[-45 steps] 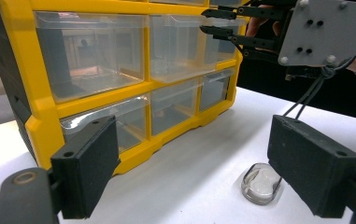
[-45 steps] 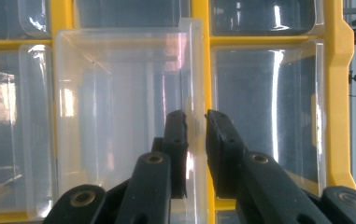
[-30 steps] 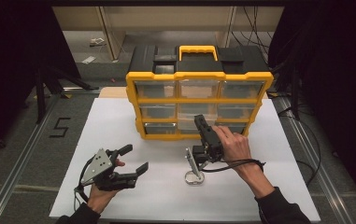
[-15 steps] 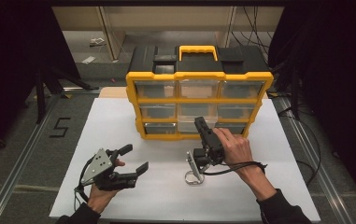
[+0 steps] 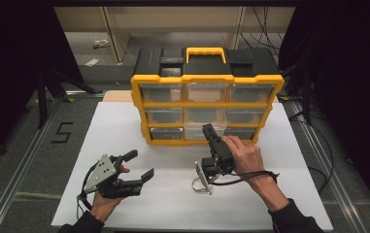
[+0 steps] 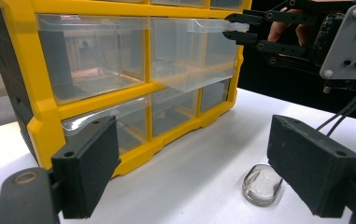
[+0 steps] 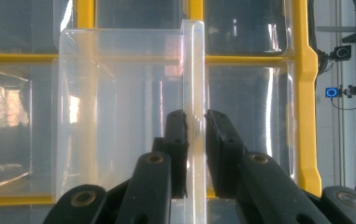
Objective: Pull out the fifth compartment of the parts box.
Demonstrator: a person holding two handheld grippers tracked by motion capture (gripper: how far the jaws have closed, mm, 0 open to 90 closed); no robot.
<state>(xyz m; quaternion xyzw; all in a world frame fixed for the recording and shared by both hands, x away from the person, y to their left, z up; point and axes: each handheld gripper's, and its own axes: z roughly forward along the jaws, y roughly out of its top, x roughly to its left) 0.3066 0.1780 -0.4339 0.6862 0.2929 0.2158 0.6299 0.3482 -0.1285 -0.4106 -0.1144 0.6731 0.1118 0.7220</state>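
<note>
A yellow organiser (image 5: 207,77) with clear drawers stands at the back of the white table (image 5: 173,208). Its centre drawer (image 6: 189,56) in the middle row is pulled partly out. My right gripper (image 5: 207,129) reaches forward to it, rolled on its side, and is shut on the drawer's front lip (image 7: 194,70). The left gripper view shows the same grip, with my right gripper (image 6: 234,29) on the drawer's edge. My left gripper (image 5: 141,164) rests low at the table's front left, open and with nothing between its pads (image 6: 91,163).
A small clear rounded plastic piece (image 6: 261,190) lies on the table in front of the organiser, below the right hand. A cable (image 5: 250,177) trails from the right gripper across the table. Dark floor and stands surround the table.
</note>
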